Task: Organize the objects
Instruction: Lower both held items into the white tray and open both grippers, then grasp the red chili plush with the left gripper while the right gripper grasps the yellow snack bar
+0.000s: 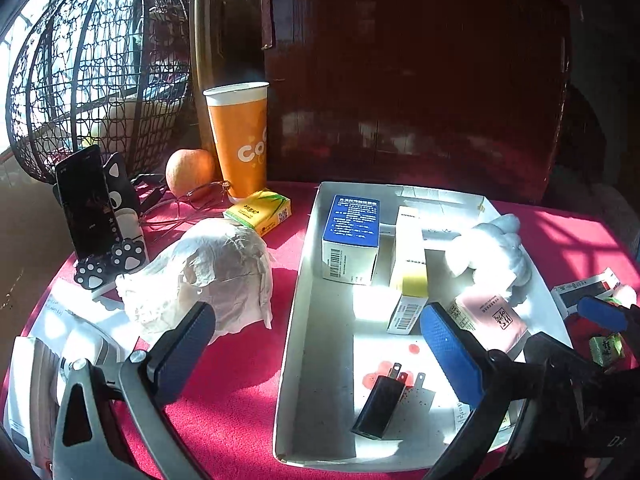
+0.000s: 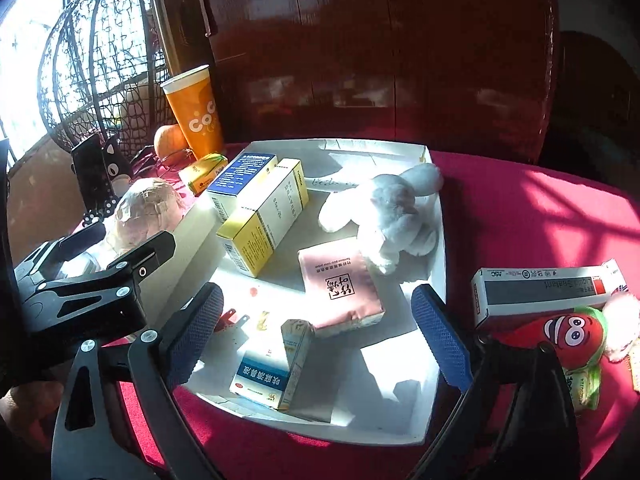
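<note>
On the left of the red surface (image 1: 240, 380) a phone (image 1: 86, 204) leans in a cat-shaped stand beside crumpled white paper (image 1: 208, 276). Behind them sit an orange (image 1: 190, 172), glasses, an orange cup (image 1: 240, 136) and a yellow tissue pack (image 1: 260, 214). The left claw (image 1: 320, 348) hangs over the near left edge of the white tray (image 1: 304, 280), its jaws apart and holding nothing. Inside the tray lie a black charger plug (image 1: 380, 404), a blue box (image 2: 240, 178), a yellow box (image 2: 264, 216), a pink packet (image 2: 340, 284), a small blue-and-white box (image 2: 272, 368) and a white plush rabbit (image 2: 396, 216). The right claw (image 2: 316, 336) hovers over the tray's near end, jaws apart and empty. Right of the tray rest a long white box (image 2: 544, 292) and a red plush toy (image 2: 560, 336).
</note>
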Demonstrator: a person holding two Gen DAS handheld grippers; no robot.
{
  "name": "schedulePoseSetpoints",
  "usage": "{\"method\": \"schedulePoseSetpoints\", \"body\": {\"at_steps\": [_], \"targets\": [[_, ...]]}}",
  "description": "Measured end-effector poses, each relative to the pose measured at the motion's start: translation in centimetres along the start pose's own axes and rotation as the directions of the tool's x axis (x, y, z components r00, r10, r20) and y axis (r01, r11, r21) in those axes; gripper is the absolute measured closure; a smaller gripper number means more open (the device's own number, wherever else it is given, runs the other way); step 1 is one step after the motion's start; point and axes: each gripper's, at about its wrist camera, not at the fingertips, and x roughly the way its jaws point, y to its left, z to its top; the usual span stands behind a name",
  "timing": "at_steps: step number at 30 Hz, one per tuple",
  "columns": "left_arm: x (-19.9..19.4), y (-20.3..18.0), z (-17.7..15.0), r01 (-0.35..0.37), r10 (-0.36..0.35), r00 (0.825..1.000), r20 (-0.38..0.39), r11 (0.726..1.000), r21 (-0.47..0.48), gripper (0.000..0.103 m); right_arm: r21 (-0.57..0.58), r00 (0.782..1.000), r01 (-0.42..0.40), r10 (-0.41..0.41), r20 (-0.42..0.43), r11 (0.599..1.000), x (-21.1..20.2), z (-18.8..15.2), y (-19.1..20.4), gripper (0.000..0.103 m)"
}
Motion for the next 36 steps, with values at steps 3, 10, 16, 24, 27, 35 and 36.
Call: {"method": "schedulePoseSetpoints", "body": {"at_steps": [3, 10, 16, 24, 27, 35, 36], "targets": [[-0.5, -0.3, -0.1, -0.002, 0.002, 1.000, 0.014, 1.000, 0.008, 0.000, 0.009, 1.000, 0.014, -0.014, 0.013, 1.000, -0.7, -0.4, -0.3, 0.000], [-2.0, -1.5, 0.2, 0.003, -0.005, 0.999, 0.042, 1.000, 0.030, 0.000, 0.005, 0.999, 0.031, -0.032, 0.038, 0.999, -2.0, -1.2, -0.8, 0.000], [-3.2, -2.6, 0.3, 0.025, -0.028, 0.997, 0.065, 0.998, 0.050, 0.000, 0.033, 0.998, 0.035, -0.036, 0.044, 0.999, -2.6, -1.6, -1.7, 0.000], [-3.7, -4.6, 0.1, 0.050, -0.057, 0.996, 0.062, 0.993, 0.103, 0.000, 0.074, 0.997, 0.043, -0.047, 0.058, 0.996, -3.4, -1.9, -3.3, 0.000], [-3.9, -5.3, 0.1, 0.062, -0.070, 0.995, 0.065, 0.991, 0.117, 0.000, 0.097, 0.996, 0.051, -0.057, 0.064, 0.994, -3.7, -1.8, -4.2, 0.000], [-5.0, -7.7, -0.1, 0.177, -0.191, 0.979, 0.074, 0.970, 0.169, 0.000, 0.227, 0.975, 0.153, -0.184, 0.123, 0.962, -6.8, -1.9, -12.2, 0.000], [-5.1, -8.2, -0.2, 0.192, -0.208, 0.975, 0.072, 0.964, 0.183, 0.000, 0.258, 0.968, 0.182, -0.219, 0.122, 0.949, -7.3, -2.1, -14.2, 0.000]]}}
